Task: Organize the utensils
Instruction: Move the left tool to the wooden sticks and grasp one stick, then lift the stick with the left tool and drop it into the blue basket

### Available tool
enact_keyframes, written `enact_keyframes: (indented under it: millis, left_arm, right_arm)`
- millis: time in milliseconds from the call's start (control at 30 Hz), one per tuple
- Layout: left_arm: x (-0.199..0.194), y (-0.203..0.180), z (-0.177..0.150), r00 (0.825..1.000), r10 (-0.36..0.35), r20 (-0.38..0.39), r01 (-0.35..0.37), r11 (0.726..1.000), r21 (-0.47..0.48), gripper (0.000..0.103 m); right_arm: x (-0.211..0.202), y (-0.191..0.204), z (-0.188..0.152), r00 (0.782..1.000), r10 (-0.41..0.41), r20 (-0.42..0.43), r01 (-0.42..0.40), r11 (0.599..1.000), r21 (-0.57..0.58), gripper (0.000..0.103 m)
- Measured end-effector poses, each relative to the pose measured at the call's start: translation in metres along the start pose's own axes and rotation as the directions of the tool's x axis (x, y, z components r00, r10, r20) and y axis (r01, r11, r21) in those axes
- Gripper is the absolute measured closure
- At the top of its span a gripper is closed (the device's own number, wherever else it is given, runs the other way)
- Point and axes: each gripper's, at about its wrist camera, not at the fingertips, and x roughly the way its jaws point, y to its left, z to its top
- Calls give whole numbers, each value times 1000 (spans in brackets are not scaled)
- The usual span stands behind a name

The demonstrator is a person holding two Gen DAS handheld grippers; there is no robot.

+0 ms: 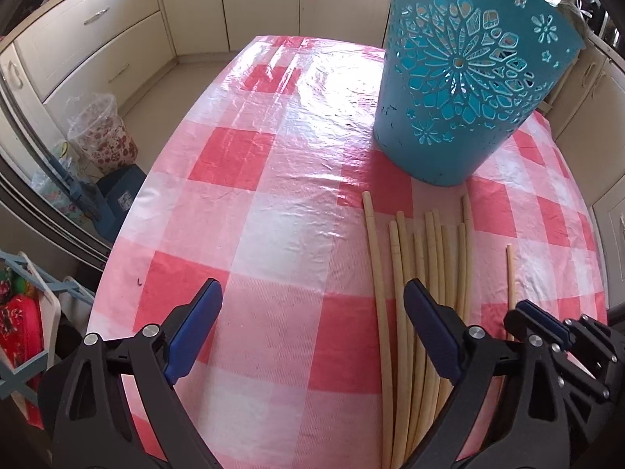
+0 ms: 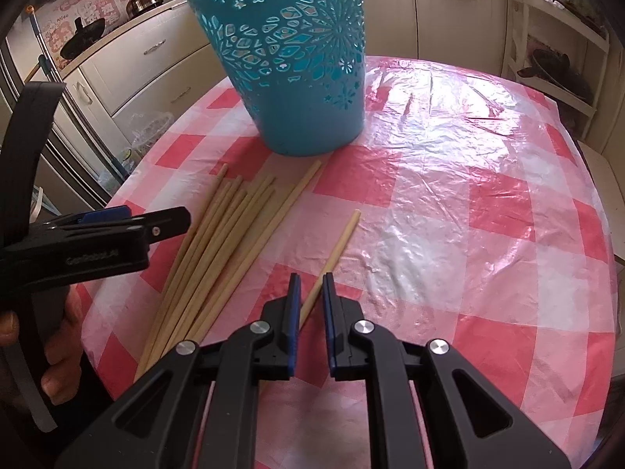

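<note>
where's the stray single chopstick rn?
In the right wrist view, the single chopstick lies on the checkered tablecloth, right of the chopstick pile, its near end between the right tongs, which aren't closed on it.

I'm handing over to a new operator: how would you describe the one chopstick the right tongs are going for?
Find the teal cut-out basket on the pink checked tablecloth; a bundle of pale chopsticks lies in front of it. The single chopstick lies alone to the right of that bundle, touching none of them, its near end between the right tongs.
</note>
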Motion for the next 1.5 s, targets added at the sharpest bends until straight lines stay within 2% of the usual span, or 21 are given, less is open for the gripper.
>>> enact_keyframes:
  millis: [267, 400, 500, 600, 667, 733, 833, 933, 967, 1067, 1233, 1333, 1400, 1500]
  left_arm:
    - [10, 2, 6, 1000, 29, -3, -29, 999, -13, 21]
    - [14, -3, 8, 998, 58, -1, -58, 998, 11, 25]
    - [15, -6, 11, 999, 52, 13, -53, 998, 28, 31]
    - [12, -12, 13, 999, 30, 34, -31, 998, 54, 48]
    - [11, -15, 14, 999, 7, 43, -10, 997, 83, 72]
    - [10, -16, 17, 999, -16, 35, 13, 995, 102, 83]
    - [10, -17, 20, 999, -30, 19, 28, 992, 123, 85]
    - [10, -18, 20, 999, -34, 13, 32, 990, 135, 85]
    - [11, -18, 20, 999, -38, 20, 35, 989, 146, 89]
    - [13, -14, 21, 997, -81, 17, 78, 984, 159, 98]
    - [6, 6, 19, 986, -169, 3, 167, 980, 105, 98]
    - [-15, 19, 17, 976, -214, 34, 211, 975, 74, 98]
    - [-38, 27, 18, 964, -256, 74, 253, 966, 48, 98]
    - [-80, 37, 27, 934, -319, 163, 318, 948, 32, 98]
  right_arm:
    - [-2, -4, -2, 1000, 0, -2, 0, 1000, 7, 91]
    - [2, -5, -1, 1000, -14, 6, 14, 1000, 2, 91]
    - [2, -5, -1, 1000, -19, 8, 19, 1000, 3, 90]
    - [2, -5, -1, 1000, -27, 9, 27, 1000, 1, 90]
    - [3, -4, -1, 999, -31, 11, 31, 1000, -1, 90]
    - [3, -4, -1, 999, -29, 12, 29, 1000, 0, 89]
    - [3, -4, -1, 999, -30, 16, 30, 1000, 1, 83]
    - [4, -4, 0, 999, -31, 19, 31, 1000, 0, 82]
    - [4, -4, 1, 999, -33, 19, 33, 999, -2, 82]
    - [6, -1, 2, 999, -47, 23, 47, 999, -19, 81]
    - [8, 8, 1, 998, -63, 32, 65, 996, -61, 74]
    - [9, 7, 1, 998, -59, 34, 61, 996, -60, 73]
    - [8, 5, 1, 998, -48, 34, 50, 998, -49, 73]
    - [8, 2, 1, 999, -34, 36, 35, 999, -33, 73]
